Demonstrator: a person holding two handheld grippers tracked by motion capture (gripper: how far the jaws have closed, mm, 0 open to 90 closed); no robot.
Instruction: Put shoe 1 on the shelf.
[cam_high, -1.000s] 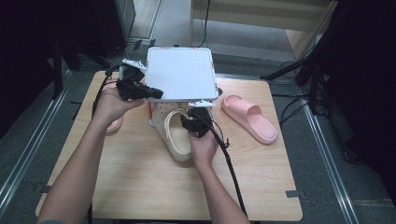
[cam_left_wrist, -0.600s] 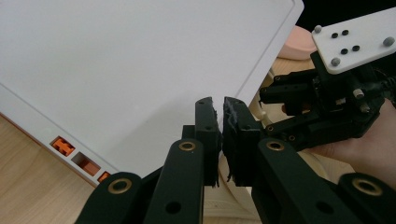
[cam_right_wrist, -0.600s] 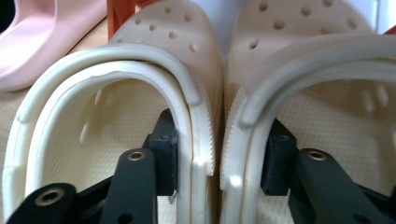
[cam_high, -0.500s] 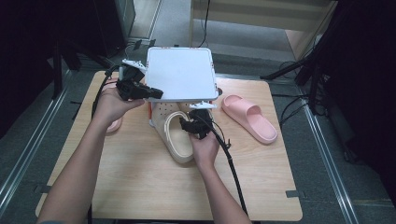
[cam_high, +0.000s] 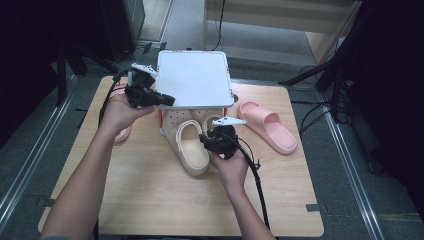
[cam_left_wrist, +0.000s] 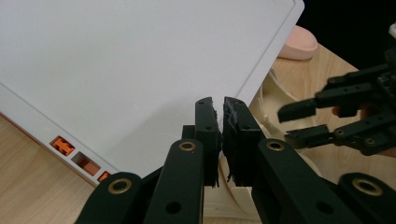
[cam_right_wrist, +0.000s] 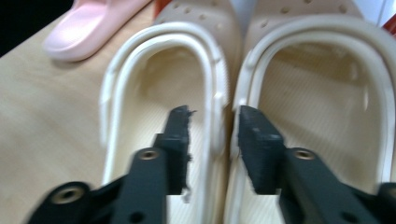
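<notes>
The right gripper (cam_right_wrist: 212, 123), jaws just closing and half open, straddles the touching side walls of two cream clogs (cam_high: 190, 145). The clogs point away, under the white rack (cam_high: 194, 77).

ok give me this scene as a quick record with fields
left gripper: jaws shut, at the white rack top edge
right gripper: jaws just been closing, astride the adjoining walls of the two cream clogs, not yet pressing
clogs: side by side, toes under the rack
pink slide: right of rack, on the wooden table
</notes>
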